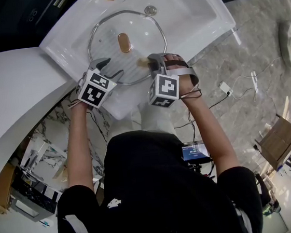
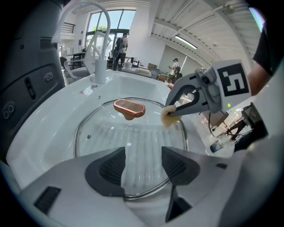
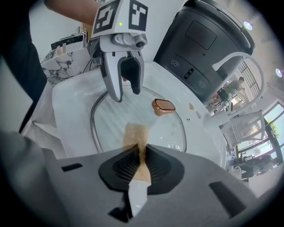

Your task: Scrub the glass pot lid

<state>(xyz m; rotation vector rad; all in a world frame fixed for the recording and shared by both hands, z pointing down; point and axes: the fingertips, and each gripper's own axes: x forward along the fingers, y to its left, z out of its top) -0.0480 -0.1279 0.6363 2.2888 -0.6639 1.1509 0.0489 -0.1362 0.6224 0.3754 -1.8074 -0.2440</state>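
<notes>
Glass pot lid (image 1: 108,52) lies flat in the white sink (image 1: 196,8), knob (image 1: 124,42) up, directly ahead of both grippers. My right gripper (image 3: 141,166) is clamped on a tan scrub pad (image 3: 136,135), whose free end sticks out ahead of the jaws onto the lid's edge nearest that gripper. My left gripper (image 2: 143,166) stands wide with nothing in it, its jaws straddling the near rim; I can't tell whether they touch the glass. I judge scrubbing is under way or just starting. Next I'd press the pad down and sweep it toward the knob, while closing the left gripper on the rim so the lid doesn't slide.
</notes>
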